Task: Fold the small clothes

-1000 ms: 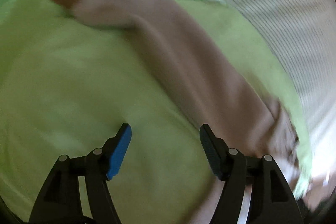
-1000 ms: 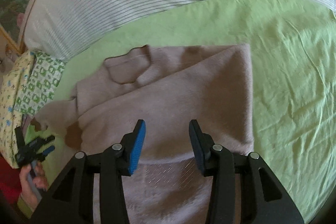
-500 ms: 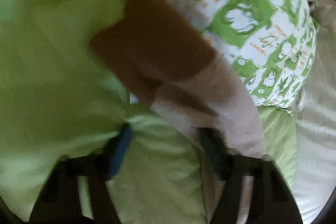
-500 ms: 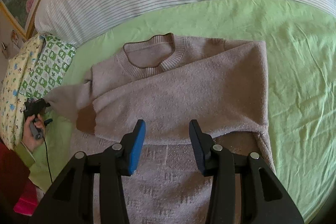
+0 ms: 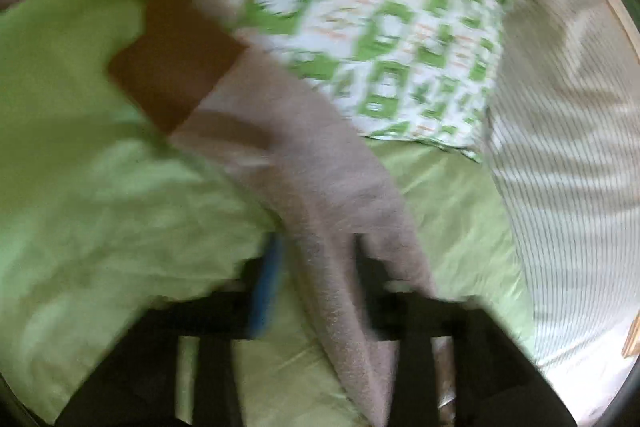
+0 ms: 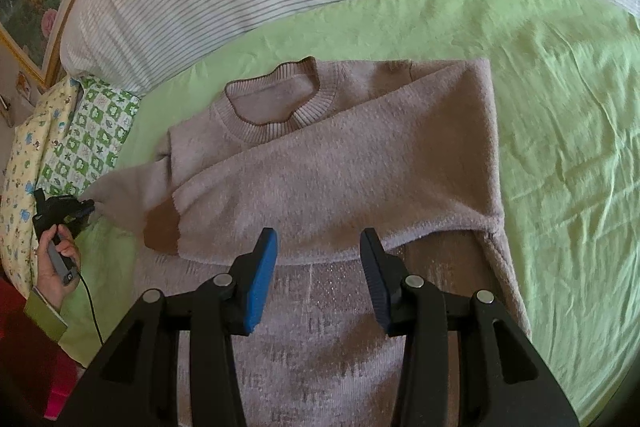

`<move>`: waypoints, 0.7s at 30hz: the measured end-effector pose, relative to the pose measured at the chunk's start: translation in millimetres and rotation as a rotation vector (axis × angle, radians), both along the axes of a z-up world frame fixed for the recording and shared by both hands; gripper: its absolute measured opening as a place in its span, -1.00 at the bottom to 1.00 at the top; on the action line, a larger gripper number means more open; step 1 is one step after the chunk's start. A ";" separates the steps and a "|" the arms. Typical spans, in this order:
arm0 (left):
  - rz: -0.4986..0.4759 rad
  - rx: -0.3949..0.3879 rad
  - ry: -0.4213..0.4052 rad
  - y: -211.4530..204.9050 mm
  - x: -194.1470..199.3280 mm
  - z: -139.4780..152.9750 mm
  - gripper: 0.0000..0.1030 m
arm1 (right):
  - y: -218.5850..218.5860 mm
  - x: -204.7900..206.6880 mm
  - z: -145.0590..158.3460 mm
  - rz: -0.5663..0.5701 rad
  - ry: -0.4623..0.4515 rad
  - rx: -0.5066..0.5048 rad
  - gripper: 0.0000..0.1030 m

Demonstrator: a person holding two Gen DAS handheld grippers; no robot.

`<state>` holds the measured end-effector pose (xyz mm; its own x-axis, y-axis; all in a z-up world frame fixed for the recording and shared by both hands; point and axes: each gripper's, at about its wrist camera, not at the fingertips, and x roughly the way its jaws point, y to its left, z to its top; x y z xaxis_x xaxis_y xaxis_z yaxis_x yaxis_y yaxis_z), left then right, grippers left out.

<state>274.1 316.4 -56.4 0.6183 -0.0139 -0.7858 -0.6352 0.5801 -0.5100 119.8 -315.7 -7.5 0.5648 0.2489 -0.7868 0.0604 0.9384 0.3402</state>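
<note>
A: What could go wrong?
B: The left claw [image 5: 320,283] is opening with the fuzzy mauve knit sweater's [image 6: 340,163] sleeve [image 5: 320,187] between its jaws; the sleeve may slip and sag.
A: And the right claw [image 6: 318,271]?
B: Parted, empty, hovering over the sweater on the green bedsheet [image 6: 560,107].
</note>
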 end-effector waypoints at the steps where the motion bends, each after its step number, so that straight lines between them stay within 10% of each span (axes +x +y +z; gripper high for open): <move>1: 0.022 -0.007 0.001 1.7 -4.1 -2.3 0.09 | -0.5 -1.7 -0.6 -0.002 0.002 -0.002 -0.14; 8: 0.088 -0.034 0.088 21.3 14.9 -26.5 0.21 | -8.2 -4.7 -9.7 -0.026 0.029 -0.007 -0.14; 11: 0.098 -0.024 0.125 31.7 31.2 -34.4 -0.78 | -10.0 -4.2 -7.6 -0.031 0.025 -0.019 -0.14; 13: 0.071 0.026 0.112 21.9 34.5 -23.8 -0.93 | -10.2 -3.8 -5.6 -0.026 0.021 -0.024 -0.14; 21: -0.372 0.356 -0.151 -158.2 27.3 92.5 -0.94 | -16.5 2.6 -2.6 -0.065 -0.008 0.023 -0.14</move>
<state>301.4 158.2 36.1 0.7288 -0.0024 -0.6848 -0.2889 0.9056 -0.3106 122.4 -332.2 -10.1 0.5865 0.2295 -0.7768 0.1186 0.9243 0.3627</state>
